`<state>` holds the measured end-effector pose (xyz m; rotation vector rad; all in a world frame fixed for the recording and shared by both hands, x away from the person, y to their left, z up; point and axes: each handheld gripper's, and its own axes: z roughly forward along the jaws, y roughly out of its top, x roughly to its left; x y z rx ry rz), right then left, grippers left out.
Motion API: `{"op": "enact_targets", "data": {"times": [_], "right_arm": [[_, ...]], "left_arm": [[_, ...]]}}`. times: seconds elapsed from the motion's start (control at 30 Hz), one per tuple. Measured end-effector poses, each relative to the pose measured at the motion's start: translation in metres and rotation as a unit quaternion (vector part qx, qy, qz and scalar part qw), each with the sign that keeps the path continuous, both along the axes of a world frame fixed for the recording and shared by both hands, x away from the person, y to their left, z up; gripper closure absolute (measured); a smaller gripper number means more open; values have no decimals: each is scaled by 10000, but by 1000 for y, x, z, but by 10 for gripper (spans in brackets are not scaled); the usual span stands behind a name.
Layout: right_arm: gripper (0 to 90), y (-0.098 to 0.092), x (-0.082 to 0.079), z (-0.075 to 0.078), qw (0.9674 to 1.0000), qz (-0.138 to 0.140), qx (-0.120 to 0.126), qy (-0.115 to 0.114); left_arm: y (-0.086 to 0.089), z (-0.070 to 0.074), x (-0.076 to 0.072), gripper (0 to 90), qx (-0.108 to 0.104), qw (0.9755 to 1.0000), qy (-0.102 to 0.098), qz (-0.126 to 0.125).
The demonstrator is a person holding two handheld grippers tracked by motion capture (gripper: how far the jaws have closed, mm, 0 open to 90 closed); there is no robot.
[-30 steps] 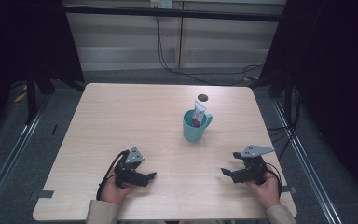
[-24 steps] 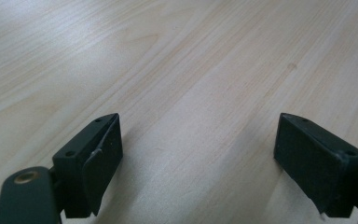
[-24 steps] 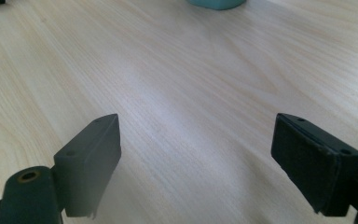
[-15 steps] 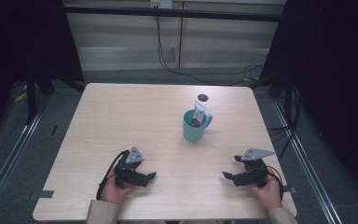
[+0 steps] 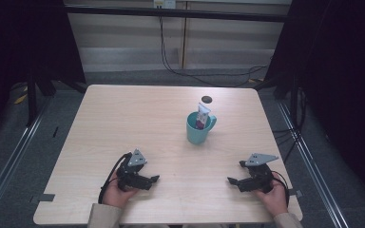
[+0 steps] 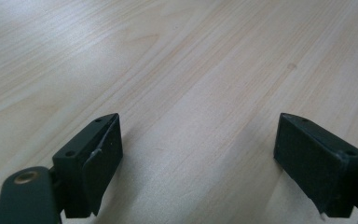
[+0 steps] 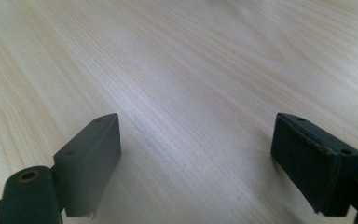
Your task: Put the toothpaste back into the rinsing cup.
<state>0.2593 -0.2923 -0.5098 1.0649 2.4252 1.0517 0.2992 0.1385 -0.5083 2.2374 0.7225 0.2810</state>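
A teal mug (image 5: 200, 129) stands on the wooden table (image 5: 138, 118), right of centre, with a white tube (image 5: 202, 115) upright inside it. My left gripper (image 5: 155, 179) rests near the front edge at the left, held by a hand, its jaws pointing right. In the left gripper view the left gripper (image 6: 198, 163) is open, with bare wood between its pads. My right gripper (image 5: 230, 181) sits near the front edge at the right, jaws pointing left. The right gripper (image 7: 196, 163) is open too, over bare table.
A small dark round spot (image 5: 206, 99) lies on the table behind the mug. Black cables (image 5: 185, 71) run across the floor beyond the far edge. Metal rails (image 5: 9, 161) flank the table on both sides.
The right gripper has slid a little down and back toward the front edge. The left gripper, the mug and the tube have stayed put.
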Motion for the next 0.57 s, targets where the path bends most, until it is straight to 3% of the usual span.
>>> {"op": "enact_targets", "data": {"times": [0.57], "right_arm": [[144,-2,-1,-1,10000,15,16,-16]], "left_arm": [[0,0,0,152,-8,10000,-7,-17]]}}
